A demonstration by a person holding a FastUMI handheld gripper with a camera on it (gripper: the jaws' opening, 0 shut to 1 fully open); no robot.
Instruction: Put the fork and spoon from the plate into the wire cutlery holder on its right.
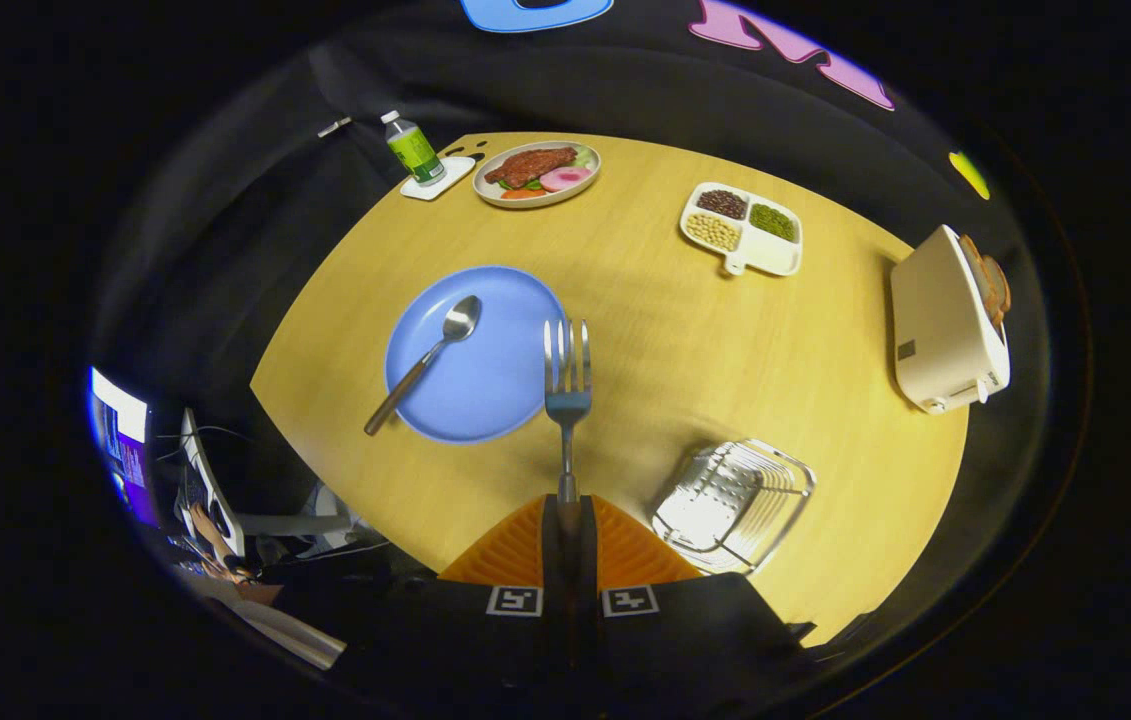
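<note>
Table [685, 340], round and of pale yellow wood, carries everything, and the round blue plate [485, 375] serves as landmark. Well right of the plate a cream toaster [945, 325] lies on the table. Right of the plate and nearer the gripper sits the wire cutlery holder [733, 495]. Across the plate lies the steel spoon [425, 360], handle over the rim. By the plate's right rim the steel fork [567, 395] points tines forward, its handle clamped between the closed fingers of the gripper [568, 515].
</note>
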